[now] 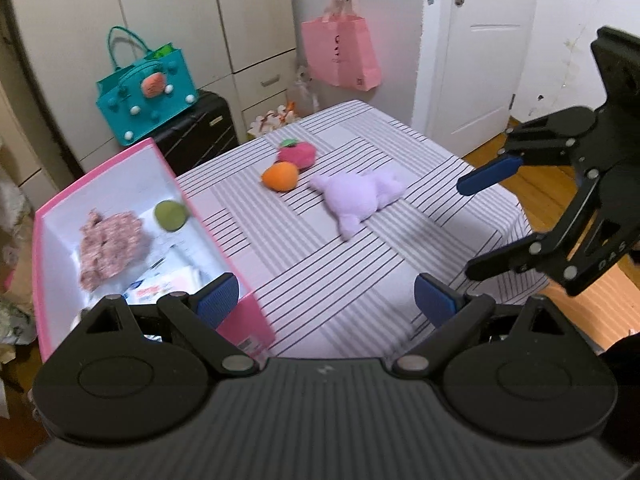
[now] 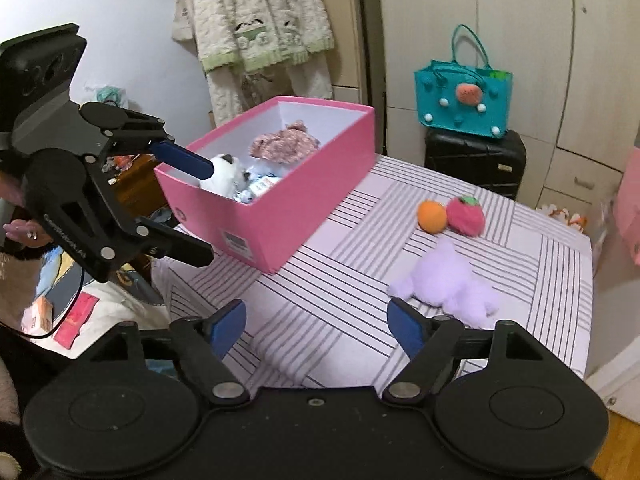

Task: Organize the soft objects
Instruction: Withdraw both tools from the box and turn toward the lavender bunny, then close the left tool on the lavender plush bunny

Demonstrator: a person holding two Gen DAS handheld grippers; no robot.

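**Both jaws wide, three plush toys out on the striped cloth**

Blue-padded fingers of the left hand-held gripper (image 1: pixel 327 300) stand wide apart with nothing between them, one pad hanging over the near corner of the pink box (image 1: pixel 256 316), the other over the striped tabletop (image 1: pixel 360 280). Off to its right hangs the right hand-held gripper (image 2: pixel 318 328), its jaws also spread wide and empty; no pad touches any toy.

From the right wrist view, the purple plush animal (image 2: pixel 452 280) lies on its side just beyond the right-hand finger, close to it but apart. Farther back sit the orange plush fruit (image 2: pixel 432 215) and the red plush strawberry (image 2: pixel 466 216), pressed against each other, well clear of both grippers.

Toward the left edge of the tabletop the pink box stands open. Inside it I can see a pink floral cloth bundle (image 1: pixel 110 246), a green plush ball (image 1: pixel 171 215) against the far wall, a white and grey plush (image 2: pixel 226 178) near one end, and some printed packets I cannot make out.

Behind the tabletop a teal bag (image 2: pixel 460 100) rests on a black suitcase (image 2: pixel 476 160), and a pink paper bag (image 1: pixel 340 54) hangs from the wall by the white door (image 1: pixel 480 40).
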